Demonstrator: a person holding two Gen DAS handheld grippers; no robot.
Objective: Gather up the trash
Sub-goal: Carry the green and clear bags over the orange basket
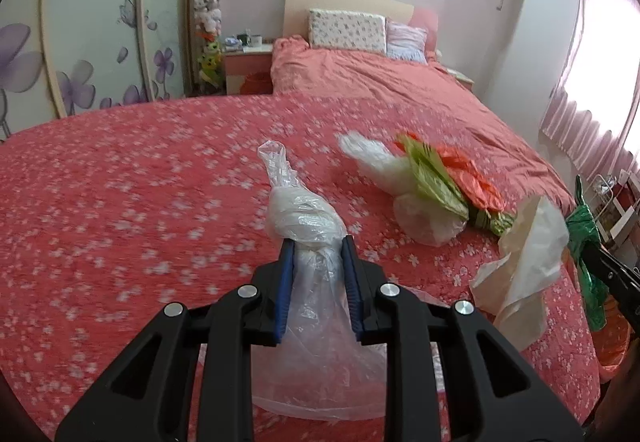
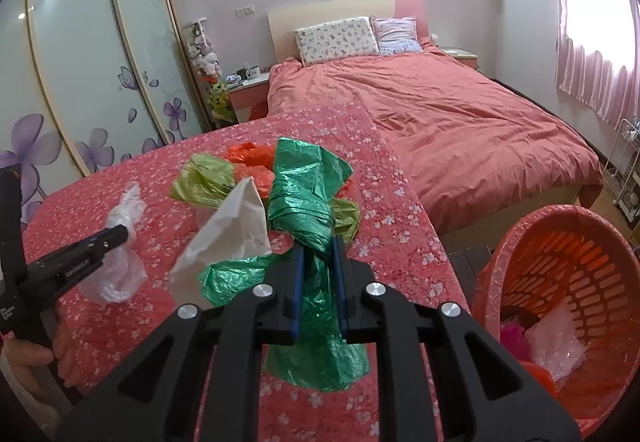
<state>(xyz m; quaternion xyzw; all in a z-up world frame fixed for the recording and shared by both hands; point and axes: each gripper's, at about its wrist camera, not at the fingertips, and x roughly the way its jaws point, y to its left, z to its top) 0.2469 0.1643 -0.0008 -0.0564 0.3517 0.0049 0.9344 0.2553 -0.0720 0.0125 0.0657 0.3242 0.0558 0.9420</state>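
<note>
My left gripper (image 1: 318, 242) is shut on a crumpled clear plastic bag (image 1: 304, 214), held just above the pink flowered cover (image 1: 120, 202). The right wrist view shows the same gripper (image 2: 120, 232) and clear bag (image 2: 120, 274) at the left. My right gripper (image 2: 319, 246) is shut on a knotted green plastic bag (image 2: 304, 194), lifted over the cover; the green bag (image 1: 584, 226) also shows at the right edge of the left wrist view. On the cover lie a white paper bag (image 2: 236, 230), an olive bag (image 2: 204, 178) and an orange bag (image 2: 252, 158).
An orange slatted basket (image 2: 560, 242) with a plastic liner stands low at the right and holds some trash. Beyond the cover is a bed (image 2: 440, 114) with pillows. A flowered wardrobe (image 2: 80, 62) is on the left, and a curtained window (image 2: 600, 22) on the right.
</note>
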